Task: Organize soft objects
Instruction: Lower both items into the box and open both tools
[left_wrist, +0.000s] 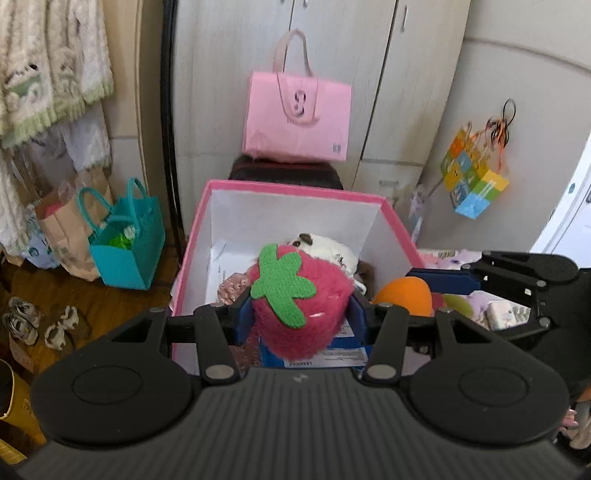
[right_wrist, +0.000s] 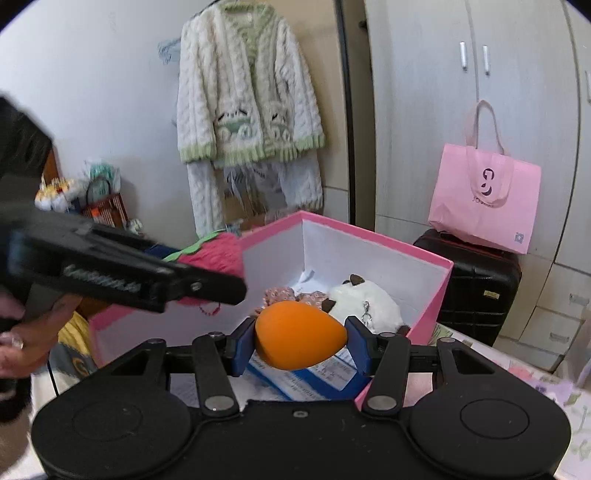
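My left gripper (left_wrist: 300, 314) is shut on a fuzzy pink strawberry plush (left_wrist: 306, 306) with a green felt leaf, held over the near side of the pink-rimmed white box (left_wrist: 295, 190). In the right wrist view my right gripper (right_wrist: 300, 345) is shut on an orange egg-shaped sponge (right_wrist: 297, 341), also above the box (right_wrist: 369, 236). Inside lie a white plush animal (right_wrist: 369, 304) with brown ears, floral fabric (right_wrist: 284, 293) and a blue-and-white carton (right_wrist: 306, 380). The orange sponge (left_wrist: 404, 295) and the right gripper show at the right of the left wrist view. The strawberry (right_wrist: 214, 251) and the left gripper show at the left of the right wrist view.
A pink tote (left_wrist: 297, 114) sits on a black suitcase (right_wrist: 476, 291) behind the box, in front of white cupboards. A teal bag (left_wrist: 127, 243), paper bags and sandals (left_wrist: 40, 325) are on the wooden floor at left. A knitted cardigan (right_wrist: 247, 96) hangs on the wall. A person's hand (right_wrist: 22, 343) is at left.
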